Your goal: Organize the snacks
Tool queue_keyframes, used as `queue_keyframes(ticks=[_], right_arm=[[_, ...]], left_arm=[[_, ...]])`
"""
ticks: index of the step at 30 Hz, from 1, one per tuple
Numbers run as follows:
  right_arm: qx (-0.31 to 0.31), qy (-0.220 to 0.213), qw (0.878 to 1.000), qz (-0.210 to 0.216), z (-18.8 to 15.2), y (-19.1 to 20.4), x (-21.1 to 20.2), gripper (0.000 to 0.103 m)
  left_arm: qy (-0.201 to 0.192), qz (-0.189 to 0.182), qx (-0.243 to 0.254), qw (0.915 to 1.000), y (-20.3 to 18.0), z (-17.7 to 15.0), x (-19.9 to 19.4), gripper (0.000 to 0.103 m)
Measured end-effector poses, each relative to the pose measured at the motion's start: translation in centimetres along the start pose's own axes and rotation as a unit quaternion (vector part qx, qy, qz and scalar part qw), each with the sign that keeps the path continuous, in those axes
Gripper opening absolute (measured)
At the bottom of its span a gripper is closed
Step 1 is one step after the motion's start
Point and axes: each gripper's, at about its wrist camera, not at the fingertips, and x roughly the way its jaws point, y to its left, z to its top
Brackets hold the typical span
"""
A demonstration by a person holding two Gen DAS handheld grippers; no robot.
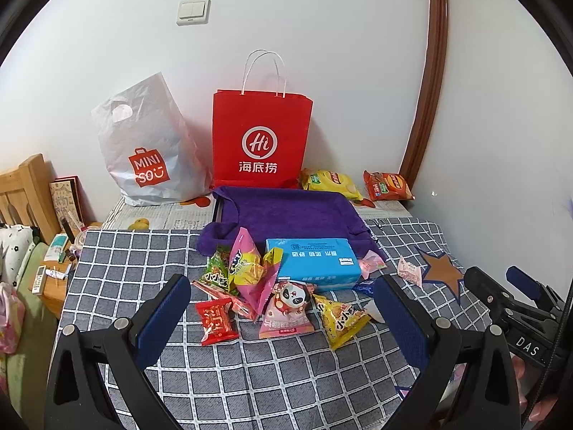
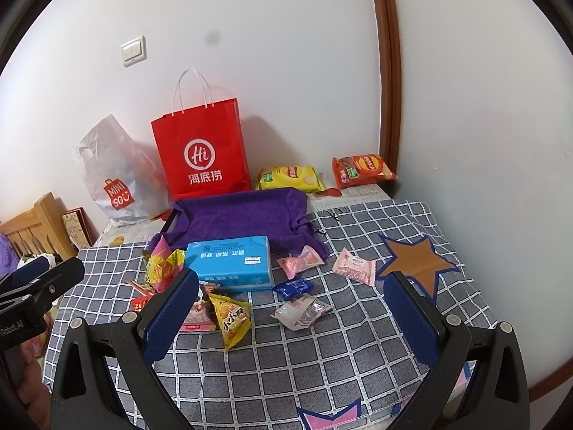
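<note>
Several small snack packets lie on the checked cloth: a red packet [image 1: 216, 321], a pink panda packet [image 1: 286, 311], a yellow triangle packet [image 1: 340, 317] [image 2: 231, 317], a tall pink bag [image 1: 252, 268]. A blue box [image 1: 315, 261] [image 2: 232, 261] sits behind them, in front of a purple cloth-lined tray [image 1: 286, 215] [image 2: 240, 215]. Further right lie a blue wrapper [image 2: 293, 286], a clear-white packet [image 2: 301, 311] and pink packets [image 2: 354, 267]. My left gripper [image 1: 283, 317] hangs open just short of the pile. My right gripper [image 2: 292, 320] is open too, nothing between its fingers.
A red paper bag [image 1: 261, 143] [image 2: 202, 150] and a white plastic bag [image 1: 150, 150] [image 2: 114, 179] stand against the wall. Yellow [image 1: 331, 182] [image 2: 290, 177] and orange chip bags [image 1: 386, 186] [image 2: 363, 170] lie at the back right. A wooden bed frame [image 1: 25, 193] and cluttered nightstand [image 1: 53, 272] are to the left.
</note>
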Motion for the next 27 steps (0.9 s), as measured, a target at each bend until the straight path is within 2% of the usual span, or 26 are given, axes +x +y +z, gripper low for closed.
queue_keyframes(ticks=[27], right_arm=[[-0.009, 0.003, 1.000, 0.006, -0.20, 0.79, 0.27, 0.102]], left_arm=[[0.003, 0.001, -0.002, 1.0000, 0.57, 0.04, 0.60, 0.102]])
